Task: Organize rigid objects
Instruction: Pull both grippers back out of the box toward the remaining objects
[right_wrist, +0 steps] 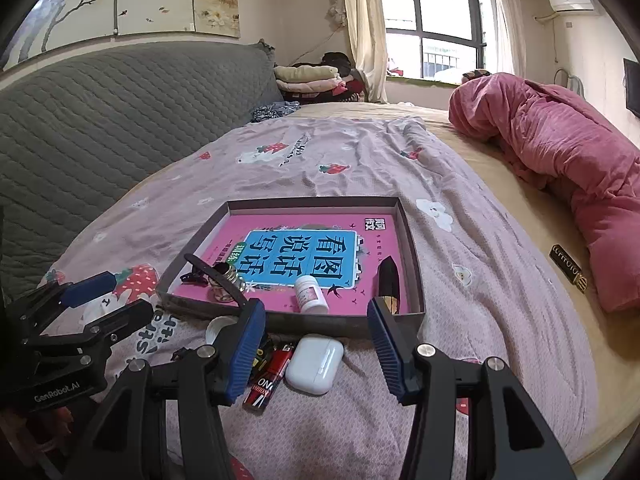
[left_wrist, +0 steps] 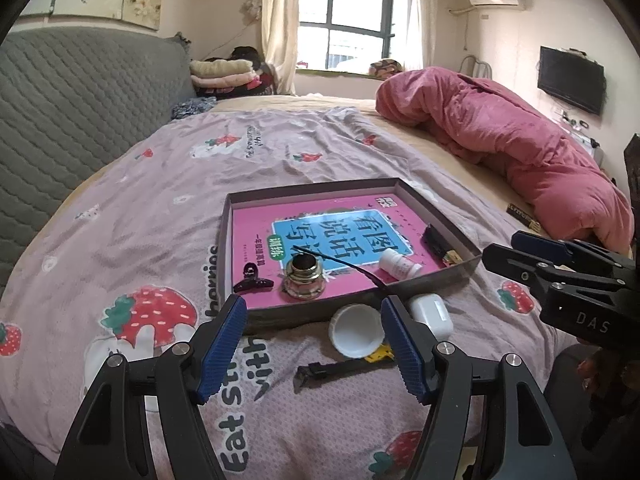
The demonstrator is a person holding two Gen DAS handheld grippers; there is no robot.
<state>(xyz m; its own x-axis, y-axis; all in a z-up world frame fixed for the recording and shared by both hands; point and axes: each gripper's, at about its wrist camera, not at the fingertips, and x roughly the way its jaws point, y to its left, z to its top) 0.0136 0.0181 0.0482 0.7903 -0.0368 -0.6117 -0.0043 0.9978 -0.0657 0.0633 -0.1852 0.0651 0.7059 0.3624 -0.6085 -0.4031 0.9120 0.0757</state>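
**Both grippers empty above the loose items at the tray's near edge**

The left gripper [left_wrist: 312, 344] and the right gripper [right_wrist: 316, 344] were both seen with jaws spread wide and nothing held between them. The shallow tray [left_wrist: 236, 240] lay on the strawberry-print sheet [left_wrist: 140, 208], already holding a hair claw [left_wrist: 252, 280], a small glass jar [left_wrist: 302, 280], a white pill bottle [left_wrist: 400, 266] and a dark bar-shaped object [left_wrist: 436, 242]. Outside it, just beside its near wall, a white cap [left_wrist: 356, 330], an earbud case [right_wrist: 315, 364], a red lighter [right_wrist: 268, 380] and a black strap-like object [left_wrist: 340, 368] were left to be gathered.

The earbud case, lying between the right jaws, was judged the likeliest pick; it would best be gripped across its narrow sides and lifted clear of the tray wall before release. The lighter touching it could be dragged along. A thin black stick [left_wrist: 340, 266] leaning over the tray's rim could be snagged. The pink quilt [left_wrist: 520, 140] lay well apart.
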